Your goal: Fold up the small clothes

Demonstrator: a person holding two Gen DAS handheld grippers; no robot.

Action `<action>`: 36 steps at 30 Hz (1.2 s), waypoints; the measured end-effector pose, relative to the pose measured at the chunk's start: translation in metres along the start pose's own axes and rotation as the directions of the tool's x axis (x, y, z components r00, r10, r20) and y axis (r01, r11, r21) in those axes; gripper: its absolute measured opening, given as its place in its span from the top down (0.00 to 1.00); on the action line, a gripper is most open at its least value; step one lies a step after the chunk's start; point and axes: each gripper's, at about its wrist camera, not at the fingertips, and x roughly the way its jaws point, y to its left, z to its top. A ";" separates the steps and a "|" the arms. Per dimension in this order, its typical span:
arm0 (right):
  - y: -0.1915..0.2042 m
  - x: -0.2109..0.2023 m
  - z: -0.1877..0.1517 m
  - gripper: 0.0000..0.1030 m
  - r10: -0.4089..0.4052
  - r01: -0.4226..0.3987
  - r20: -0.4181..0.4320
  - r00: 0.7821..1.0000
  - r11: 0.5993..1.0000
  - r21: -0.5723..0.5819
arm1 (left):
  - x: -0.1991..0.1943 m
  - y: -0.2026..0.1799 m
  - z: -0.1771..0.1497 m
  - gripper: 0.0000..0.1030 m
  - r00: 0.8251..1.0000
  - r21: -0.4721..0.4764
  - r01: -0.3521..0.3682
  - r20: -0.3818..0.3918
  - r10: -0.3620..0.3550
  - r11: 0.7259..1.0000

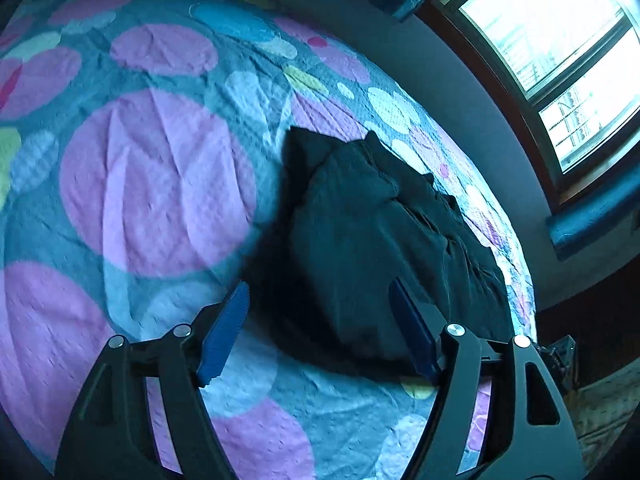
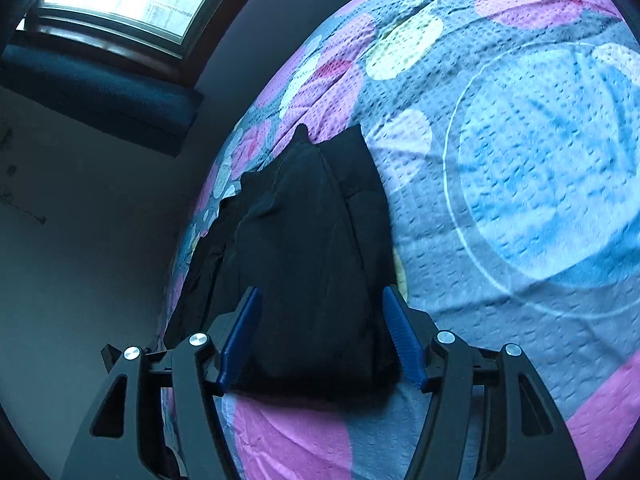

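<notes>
Spotted bedspread [image 1: 160, 184] bears a dark, rumpled, partly folded garment [image 1: 372, 240].

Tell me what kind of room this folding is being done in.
Most likely a bedroom. A dark garment lies on a bed under a polka-dot quilted bedspread, which runs close beside a plain wall, with a wood-framed window above.

A bed [image 1: 160, 184] fills most of both frames, covered in a wrinkled quilted spread of pink, blue and yellow circles. A dark garment [image 1: 372, 240] lies bunched on it, right of centre, near the bed's edge.
</notes>
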 end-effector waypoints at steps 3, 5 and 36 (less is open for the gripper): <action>0.001 0.010 -0.006 0.29 0.020 -0.020 0.003 1.000 1.000 0.017 | 0.024 0.001 -0.009 0.30 0.997 -0.049 0.025 -0.065 -0.028 0.998; 0.003 0.013 -0.009 0.29 0.008 -0.008 0.011 1.000 1.000 0.005 | 0.041 0.001 -0.009 0.30 0.995 -0.091 0.039 -0.084 -0.047 0.995; -0.004 -0.057 -0.059 0.65 -0.136 0.122 0.205 0.969 0.989 0.078 | 0.036 0.051 -0.005 0.64 0.990 -0.274 0.138 0.018 -0.139 0.952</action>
